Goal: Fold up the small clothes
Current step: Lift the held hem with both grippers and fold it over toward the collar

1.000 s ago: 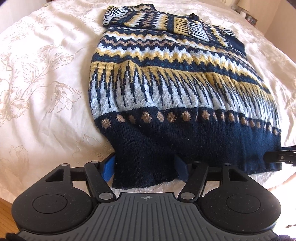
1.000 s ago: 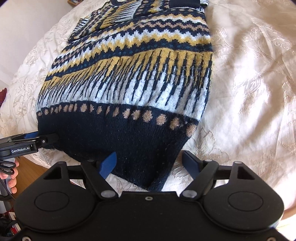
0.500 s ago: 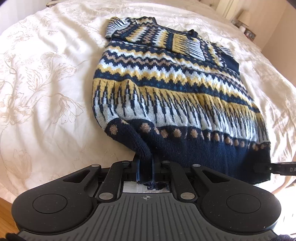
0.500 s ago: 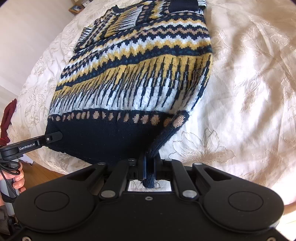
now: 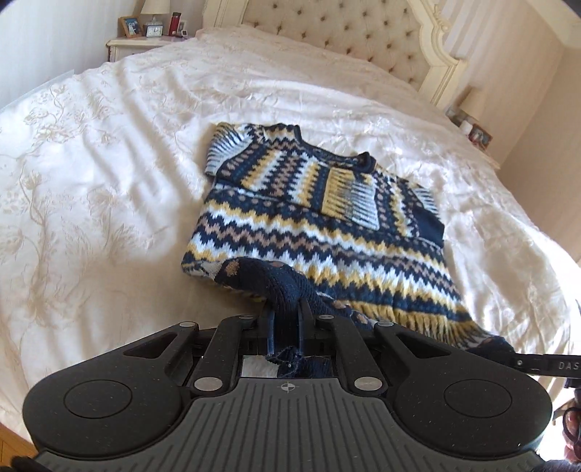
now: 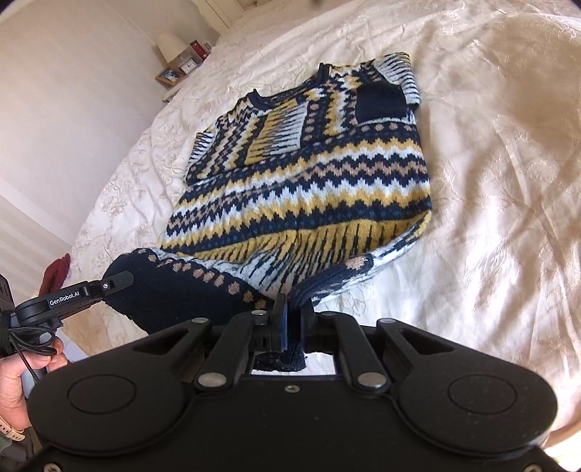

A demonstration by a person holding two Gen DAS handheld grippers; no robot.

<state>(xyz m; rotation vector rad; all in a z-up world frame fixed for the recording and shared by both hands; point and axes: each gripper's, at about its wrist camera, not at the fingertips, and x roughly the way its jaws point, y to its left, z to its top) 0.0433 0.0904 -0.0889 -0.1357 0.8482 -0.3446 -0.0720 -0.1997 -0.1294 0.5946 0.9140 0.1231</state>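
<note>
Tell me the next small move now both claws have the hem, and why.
Probably carry both hem corners forward toward the collar. The left claw and right claw each pinch the sweater hem, lifted off the bed, sleeves folded in.

A home bedroom. A bed (image 5: 109,181) with a cream floral cover fills the view, its tufted headboard (image 5: 345,32) at the far end. Left of the headboard a nightstand (image 5: 134,45) carries a lamp (image 5: 155,9), clock (image 5: 154,29) and photo frame (image 5: 129,27).
</note>
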